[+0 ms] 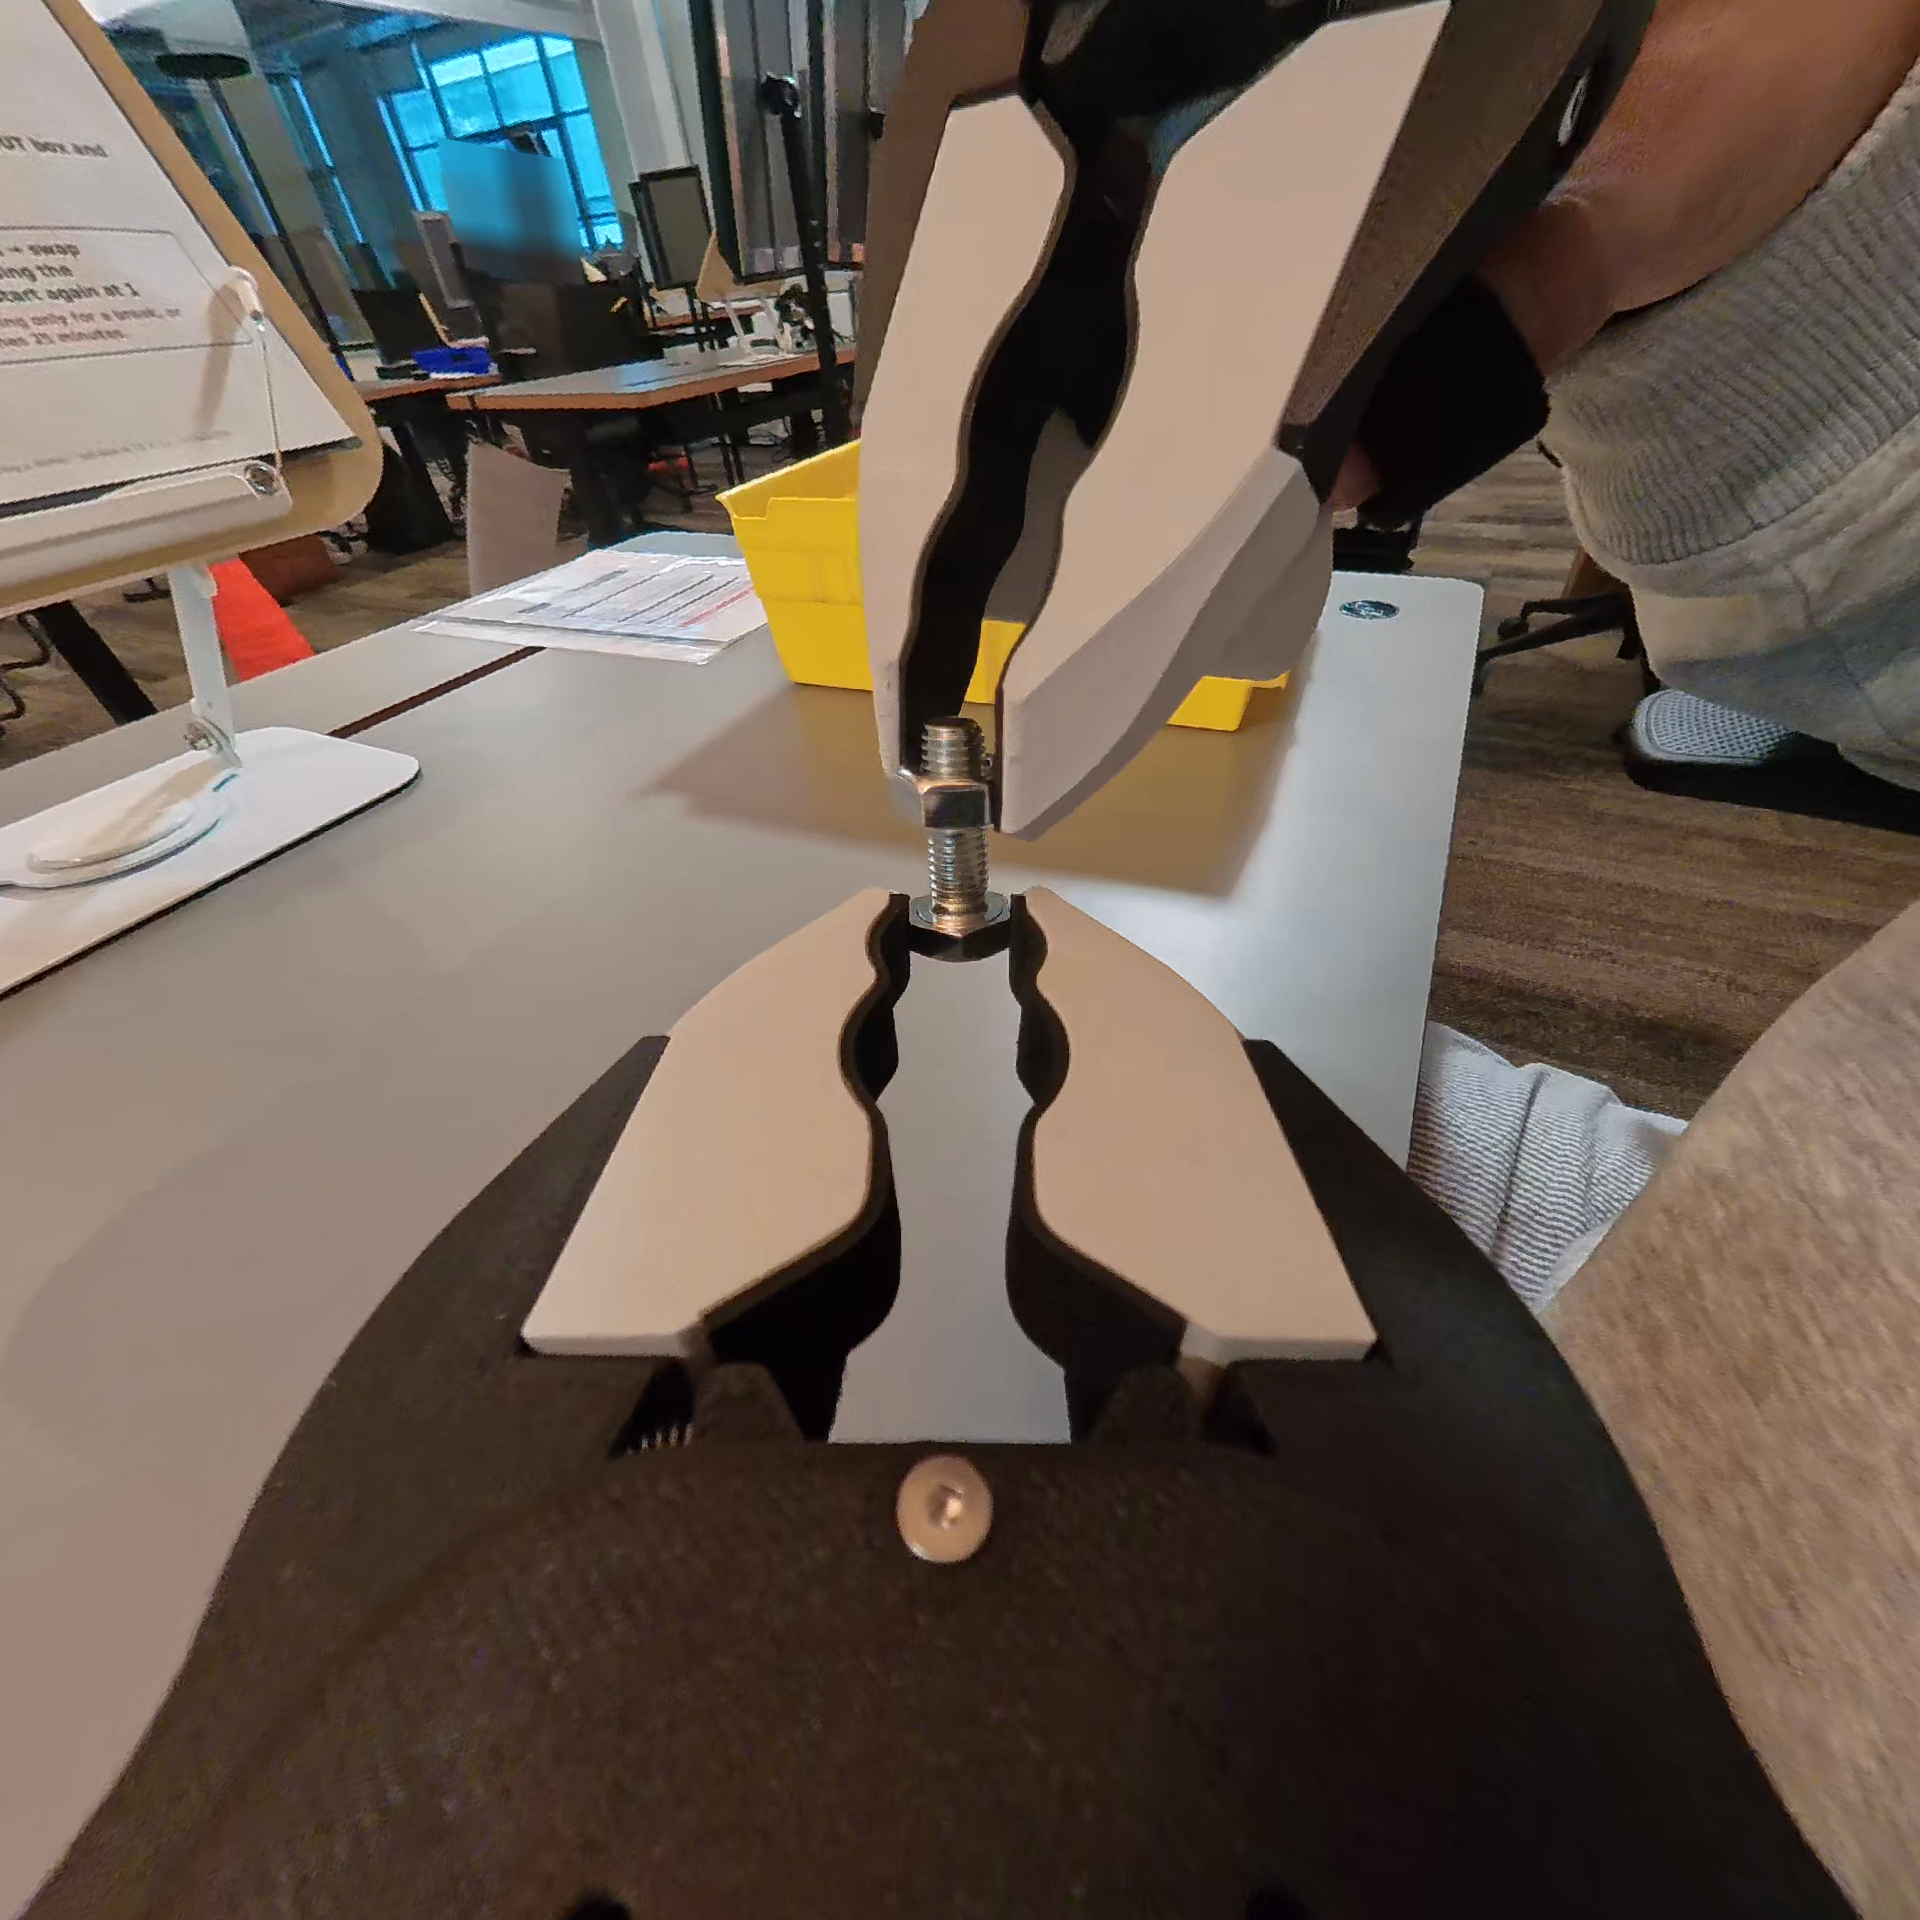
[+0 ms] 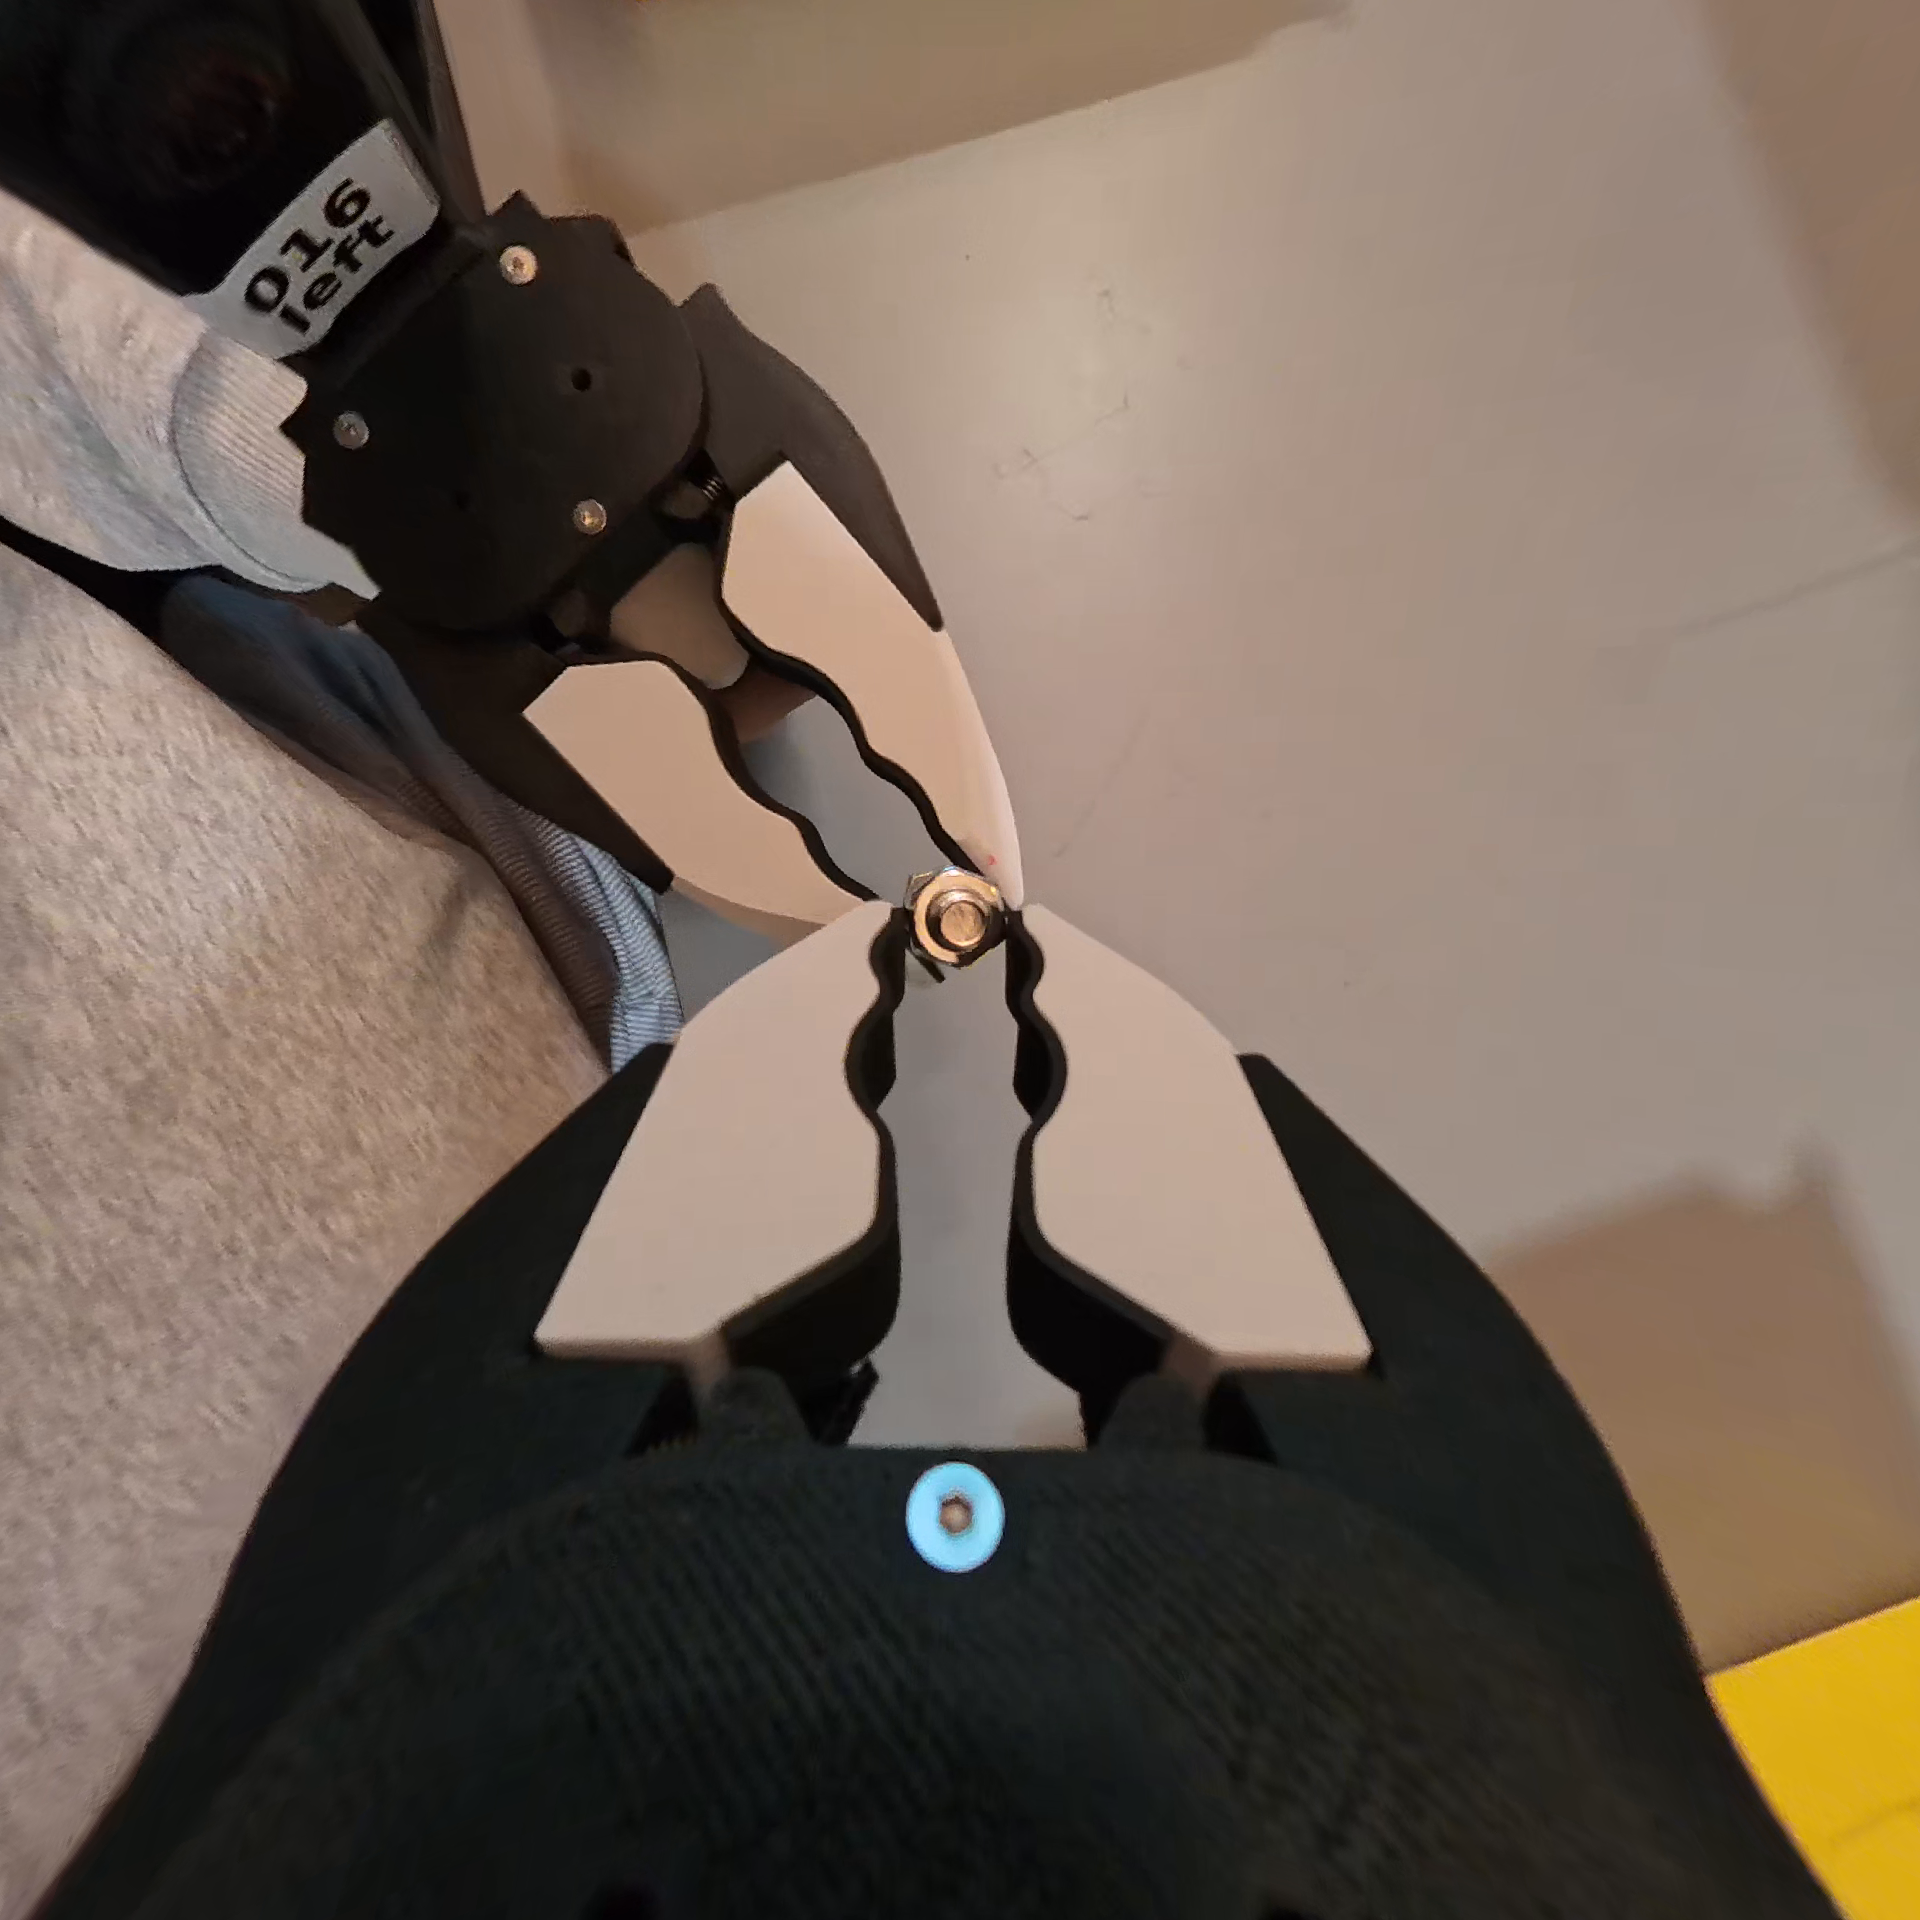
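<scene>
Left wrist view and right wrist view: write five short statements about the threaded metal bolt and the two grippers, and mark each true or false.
1. The left gripper clamps the head end of the threaded metal bolt. True.
2. The right gripper grips the silver hex nut on the bolt from above. True.
3. The bolt lies flat on the grey table. False: it stands upright, held between the grippers.
4. The yellow plastic bin holds the bolt. False: the bin stands behind the grippers.
5. The right gripper is wide open. False: it is shut on the nut.

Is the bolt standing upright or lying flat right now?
Upright: the bolt stands vertical above the table, its head pinched by the left hand-held gripper, the right hand-held gripper clamping its nut.
</scene>
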Motion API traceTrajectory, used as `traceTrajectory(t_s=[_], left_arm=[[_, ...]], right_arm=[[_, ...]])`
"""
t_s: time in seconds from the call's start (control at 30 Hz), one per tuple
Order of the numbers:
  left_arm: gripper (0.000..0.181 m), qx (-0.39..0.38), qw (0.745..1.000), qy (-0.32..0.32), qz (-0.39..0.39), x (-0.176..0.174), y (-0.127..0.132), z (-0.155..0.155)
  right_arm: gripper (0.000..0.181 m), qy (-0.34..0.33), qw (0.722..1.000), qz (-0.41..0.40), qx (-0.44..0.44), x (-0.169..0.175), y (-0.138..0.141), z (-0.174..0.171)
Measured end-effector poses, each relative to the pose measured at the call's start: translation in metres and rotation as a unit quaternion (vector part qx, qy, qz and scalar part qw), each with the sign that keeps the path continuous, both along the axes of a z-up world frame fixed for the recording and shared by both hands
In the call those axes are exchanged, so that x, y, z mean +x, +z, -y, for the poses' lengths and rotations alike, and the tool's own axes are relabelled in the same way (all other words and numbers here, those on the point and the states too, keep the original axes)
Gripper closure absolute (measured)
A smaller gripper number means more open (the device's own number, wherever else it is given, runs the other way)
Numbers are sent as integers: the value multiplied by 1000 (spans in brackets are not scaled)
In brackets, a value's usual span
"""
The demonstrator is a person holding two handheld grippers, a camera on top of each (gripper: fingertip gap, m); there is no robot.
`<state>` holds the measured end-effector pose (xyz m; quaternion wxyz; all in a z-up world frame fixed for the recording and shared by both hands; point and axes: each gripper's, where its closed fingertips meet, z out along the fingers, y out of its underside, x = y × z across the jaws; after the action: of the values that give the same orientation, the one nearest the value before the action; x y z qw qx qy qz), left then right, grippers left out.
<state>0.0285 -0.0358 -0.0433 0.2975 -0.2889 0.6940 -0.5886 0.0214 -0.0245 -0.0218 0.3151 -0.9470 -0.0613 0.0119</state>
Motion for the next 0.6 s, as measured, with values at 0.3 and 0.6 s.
traceTrajectory(t_s=[0.3,0.6], left_arm=[[161,-70,991,-116,-5,-22,12,15],[161,-75,990,-116,-22,-20,8,14]], right_arm=[[163,128,989,-57,56,-19,12,12],[162,123,991,-36,47,-17,8,12]])
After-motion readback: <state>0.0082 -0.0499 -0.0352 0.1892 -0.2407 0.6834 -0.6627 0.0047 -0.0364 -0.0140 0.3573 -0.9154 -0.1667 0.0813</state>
